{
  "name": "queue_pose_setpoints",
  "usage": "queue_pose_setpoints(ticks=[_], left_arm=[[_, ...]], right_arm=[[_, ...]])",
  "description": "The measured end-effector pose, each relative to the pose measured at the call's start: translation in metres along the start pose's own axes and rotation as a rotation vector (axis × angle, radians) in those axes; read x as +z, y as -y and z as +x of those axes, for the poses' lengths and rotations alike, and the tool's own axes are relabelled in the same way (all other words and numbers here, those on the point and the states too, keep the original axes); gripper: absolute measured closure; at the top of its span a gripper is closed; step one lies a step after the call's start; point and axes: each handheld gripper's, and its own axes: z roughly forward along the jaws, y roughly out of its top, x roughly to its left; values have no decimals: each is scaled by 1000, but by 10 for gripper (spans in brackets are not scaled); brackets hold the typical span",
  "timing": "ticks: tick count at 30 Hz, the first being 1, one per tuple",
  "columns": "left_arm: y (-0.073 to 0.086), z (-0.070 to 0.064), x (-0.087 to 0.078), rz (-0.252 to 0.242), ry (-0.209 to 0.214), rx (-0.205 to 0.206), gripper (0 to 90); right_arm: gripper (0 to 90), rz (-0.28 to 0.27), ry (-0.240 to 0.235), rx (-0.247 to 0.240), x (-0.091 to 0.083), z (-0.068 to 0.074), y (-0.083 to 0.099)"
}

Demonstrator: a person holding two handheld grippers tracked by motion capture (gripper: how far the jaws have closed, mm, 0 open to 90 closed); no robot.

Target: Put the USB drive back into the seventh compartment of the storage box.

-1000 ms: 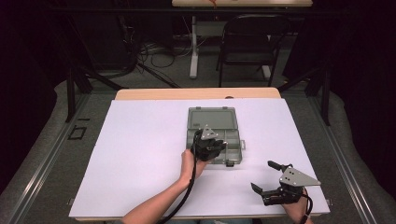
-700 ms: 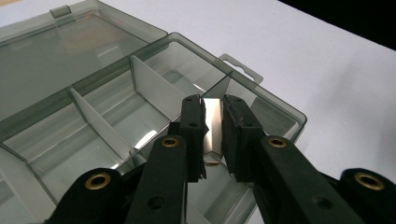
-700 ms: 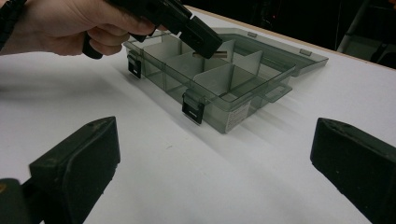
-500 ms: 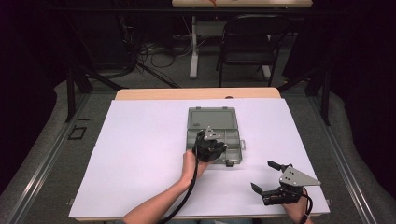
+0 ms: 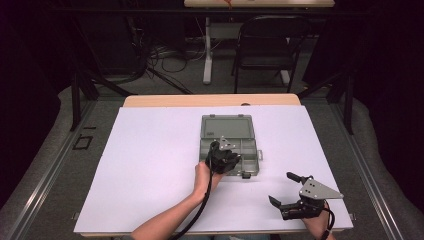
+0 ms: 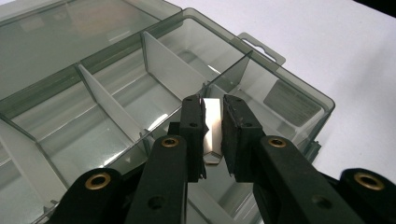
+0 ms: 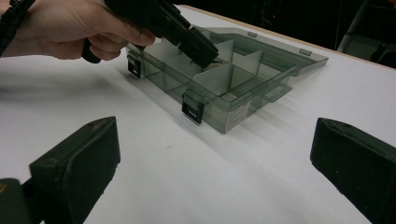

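Barely shifted over the last second: left gripper (image 6: 213, 140) still dipped into the open box (image 5: 229, 143) mid-tabletop (image 5: 150, 165), clamped on 1 divider (image 6: 212, 123), likely mid-removal; right gripper (image 5: 291, 194) parked, spread wide.

A smoky transparent compartment box (image 5: 230, 145) lies open mid-worktop, lid flat behind; a small translucent divider (image 6: 212, 128) stands upright inside it.

You have a white sheet (image 5: 150, 170) covering the table (image 5: 210, 100), whose wooden edge shows at centre frame. Behind it, upper right of centre, stands a black chair (image 5: 265, 50), with cables (image 5: 160, 57) on the floor at upper left.
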Motion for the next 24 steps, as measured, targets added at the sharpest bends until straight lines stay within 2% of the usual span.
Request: queue_pose_setpoints(ticks=[13,15,17,18,21,23,24], left_arm=[[2,-3,3,16,-22,-2,778],[1,-4,3,5,-16,-11,715],[-1,-7,0,1,-23,-4,582],[-3,-9,-4,-8,-23,-5,476],[-5,-9,-8,-15,-27,6,412],[-6,-7,-13,-22,-9,12,322],[-6,-6,-15,-22,0,17,322]], right_arm=[[11,-1,0,-2,-1,0,0],[10,0,1,-1,-1,0,0],[10,-1,1,-2,-1,0,0],[10,-3,3,-2,-1,0,0],[11,-1,2,-1,-1,0,0],[10,1,1,-2,-1,0,0],[10,1,1,-2,-1,0,0]])
